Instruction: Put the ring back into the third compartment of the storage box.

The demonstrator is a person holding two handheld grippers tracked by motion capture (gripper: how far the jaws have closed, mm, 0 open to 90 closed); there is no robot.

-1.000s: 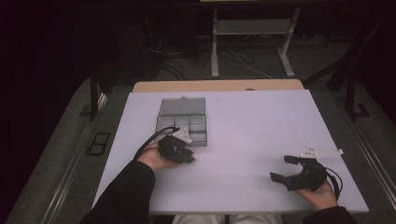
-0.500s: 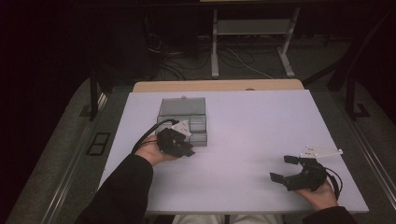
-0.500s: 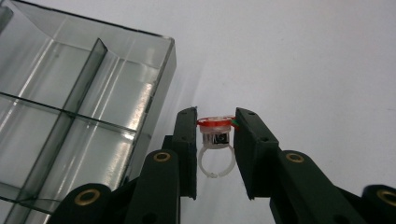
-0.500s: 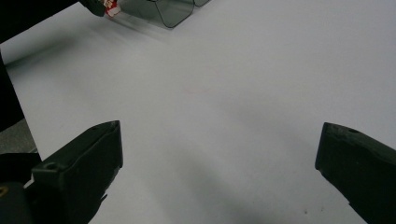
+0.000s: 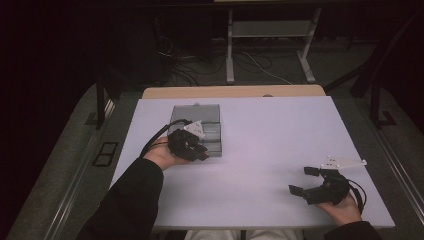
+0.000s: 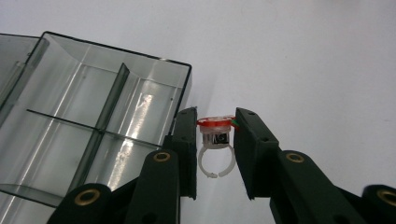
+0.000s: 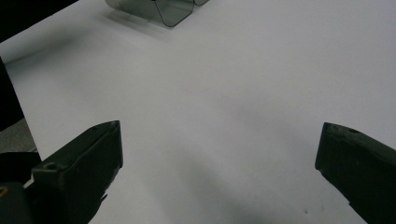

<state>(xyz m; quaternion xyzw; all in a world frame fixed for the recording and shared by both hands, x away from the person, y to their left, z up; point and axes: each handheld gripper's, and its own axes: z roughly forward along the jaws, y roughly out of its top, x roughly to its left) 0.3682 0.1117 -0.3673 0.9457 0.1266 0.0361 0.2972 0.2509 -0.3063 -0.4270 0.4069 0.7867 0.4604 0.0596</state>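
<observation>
One red-topped white plastic ring (image 6: 215, 140) pinched in left tool (image 6: 214, 149); right tool (image 7: 219, 154) spread wide; one clear grey divided plastic box (image 6: 84, 121) beside.

One clear compartment box (image 6: 88, 135), one toy ring (image 6: 215, 140) (red-topped), two grippers, one white table (image 5: 280, 135).

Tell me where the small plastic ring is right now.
In the left gripper view, the ring is pinched between the left gripper jaws, just right of the clear box corner, above the white table.
</observation>
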